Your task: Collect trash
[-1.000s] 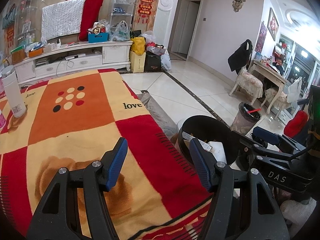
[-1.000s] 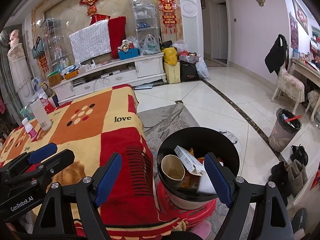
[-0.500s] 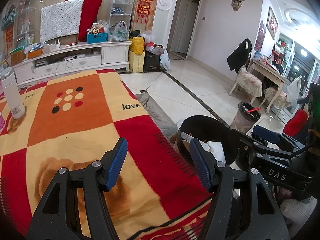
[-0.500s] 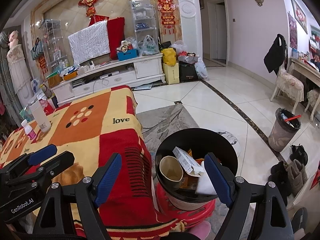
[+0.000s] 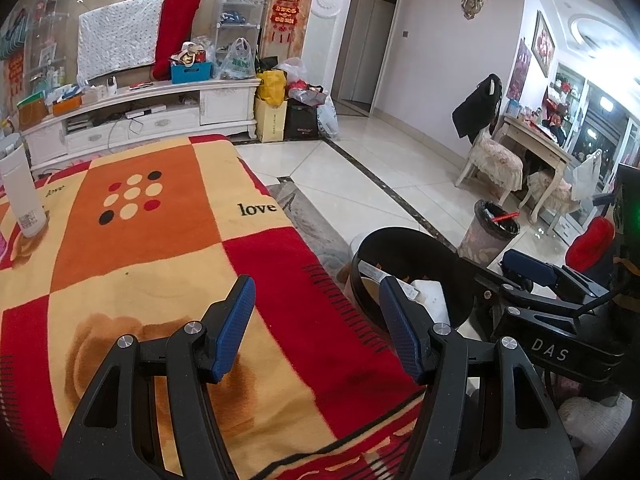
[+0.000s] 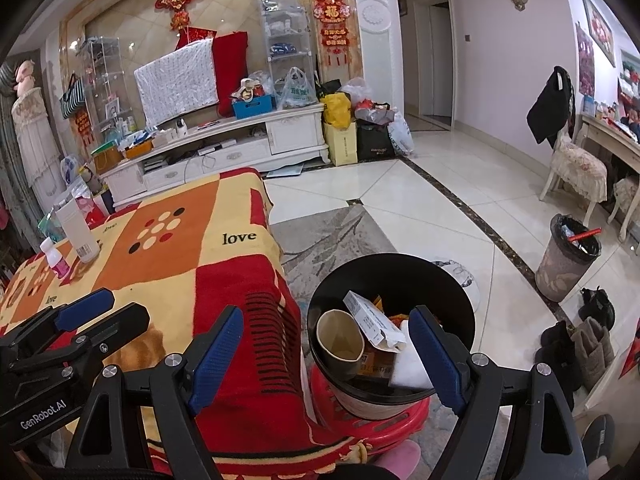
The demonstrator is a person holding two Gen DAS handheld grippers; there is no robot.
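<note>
A black waste bin (image 6: 394, 276) stands on a red stool beside the blanket-covered table (image 6: 168, 256). Inside it lie a paper cup (image 6: 340, 336), a white carton (image 6: 372, 318) and a white pad (image 6: 408, 368). My right gripper (image 6: 326, 354) hangs over the bin's near rim, open, with nothing between its blue pads. My left gripper (image 5: 316, 316) hovers open over the table's red corner, also holding nothing; the bin (image 5: 404, 248) shows just right of it. On the table's far left stand a tall white bottle (image 5: 20, 188) and a small pink-and-white bottle (image 6: 54, 258).
A second, grey bin (image 6: 566, 258) stands on the tiled floor to the right, near chairs (image 6: 576, 168) and shoes (image 6: 576, 340). A white TV cabinet (image 6: 224, 152) with bags beside it lines the far wall. A grey rug (image 6: 332, 240) lies beyond the black bin.
</note>
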